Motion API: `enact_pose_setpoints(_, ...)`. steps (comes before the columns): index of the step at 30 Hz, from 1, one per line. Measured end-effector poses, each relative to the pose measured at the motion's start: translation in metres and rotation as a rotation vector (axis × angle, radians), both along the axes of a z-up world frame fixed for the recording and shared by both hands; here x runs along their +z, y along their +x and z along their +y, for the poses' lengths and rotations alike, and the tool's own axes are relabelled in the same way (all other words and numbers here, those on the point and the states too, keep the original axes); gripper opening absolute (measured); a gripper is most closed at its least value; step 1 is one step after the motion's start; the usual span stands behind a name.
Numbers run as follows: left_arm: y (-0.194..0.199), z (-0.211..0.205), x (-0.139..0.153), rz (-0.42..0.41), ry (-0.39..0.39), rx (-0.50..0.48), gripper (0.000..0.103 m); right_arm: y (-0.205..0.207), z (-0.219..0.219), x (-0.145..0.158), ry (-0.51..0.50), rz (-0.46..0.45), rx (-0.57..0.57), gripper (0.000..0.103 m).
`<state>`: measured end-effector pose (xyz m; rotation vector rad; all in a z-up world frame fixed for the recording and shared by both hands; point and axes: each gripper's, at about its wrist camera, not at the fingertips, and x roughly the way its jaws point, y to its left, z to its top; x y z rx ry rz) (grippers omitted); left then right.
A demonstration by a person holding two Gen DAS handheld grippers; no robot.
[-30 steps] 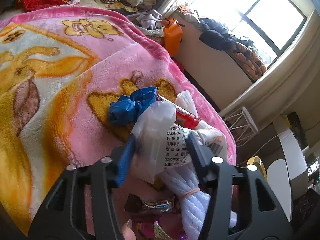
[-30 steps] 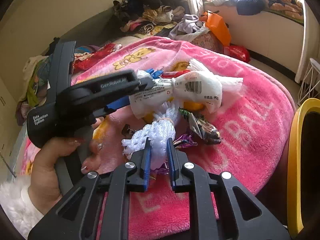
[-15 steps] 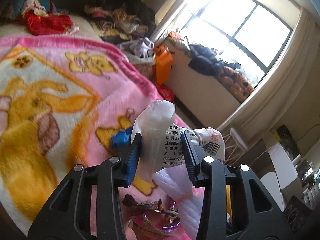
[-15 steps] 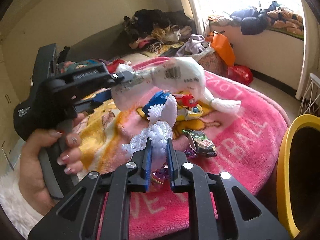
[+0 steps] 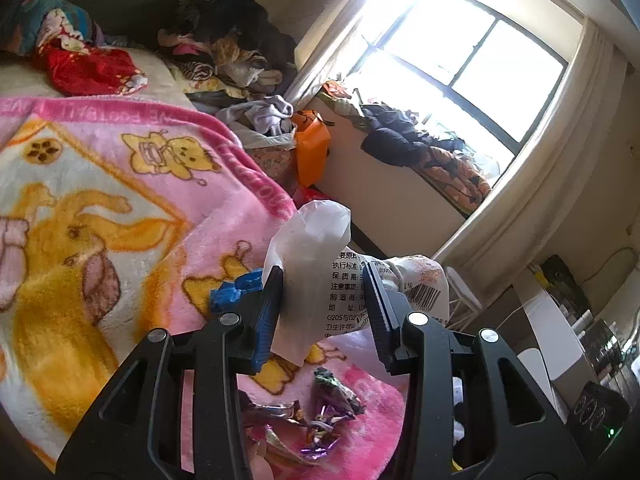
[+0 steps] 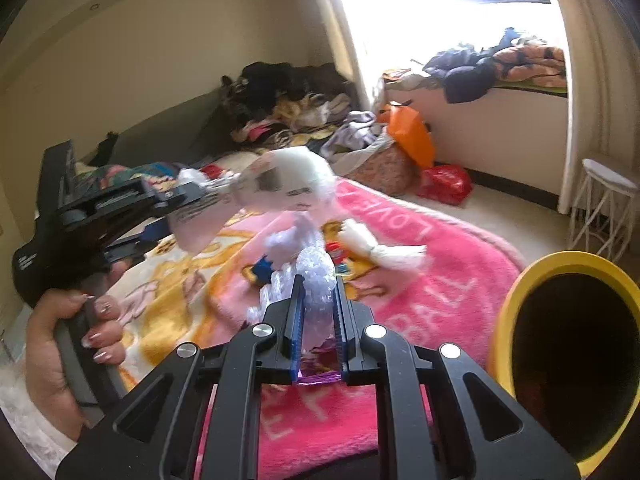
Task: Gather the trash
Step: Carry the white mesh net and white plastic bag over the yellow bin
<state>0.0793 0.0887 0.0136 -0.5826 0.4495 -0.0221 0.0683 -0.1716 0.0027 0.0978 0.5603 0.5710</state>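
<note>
While both aloft, wrapper-gripping left claw (image 5: 324, 300).

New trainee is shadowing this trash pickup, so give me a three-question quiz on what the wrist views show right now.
1. True or false: the left tool is empty.
2. What does the right tool grip? A) blue scrap B) white foam netting C) red packet
3. Which colour is the rim of the bin beside the right tool?

Key:
1. False: it grips a white printed plastic bag.
2. B: the white foam netting sits between its pads; the blue scrap lies on the pink blanket.
3. Yellow.
</note>
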Motion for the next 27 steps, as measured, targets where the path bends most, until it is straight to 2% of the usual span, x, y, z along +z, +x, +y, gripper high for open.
enact_pose_setpoints(14,-0.011,-0.012,0.020,-0.065,0.021,-0.019,0.033,0.002,-0.050,-0.002,0.021,0.031,-0.136,0.013)
enact_pose_setpoints(27,-0.009,-0.052,0.021,-0.054,0.071,-0.105,0.033,-0.003,-0.106,0.003,0.071,0.006,-0.295,0.013)
